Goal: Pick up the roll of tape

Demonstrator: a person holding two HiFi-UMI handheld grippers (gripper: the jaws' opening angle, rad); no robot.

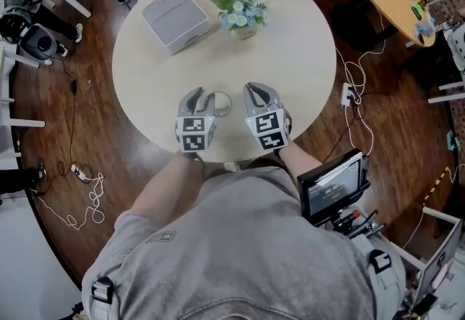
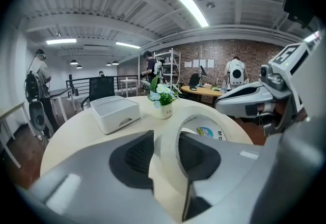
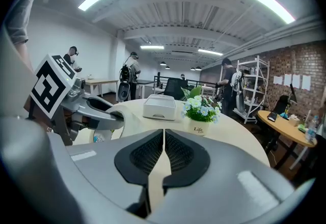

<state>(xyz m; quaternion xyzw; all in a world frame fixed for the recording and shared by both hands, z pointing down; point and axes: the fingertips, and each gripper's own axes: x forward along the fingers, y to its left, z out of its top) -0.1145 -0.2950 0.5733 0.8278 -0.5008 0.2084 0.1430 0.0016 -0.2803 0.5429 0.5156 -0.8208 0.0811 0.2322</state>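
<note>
The roll of tape (image 2: 198, 111) is clamped by its wall between the jaws of the left gripper (image 1: 202, 99), at the near edge of the round table (image 1: 290, 42). The right gripper (image 3: 163, 154) is noted just to its right, with its jaws closed together and nothing held between them.

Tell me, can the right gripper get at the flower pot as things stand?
Probably yes: only bare table lies between the right gripper and the flower pot. Its jaws are shut, though, and would have to open first.
</note>
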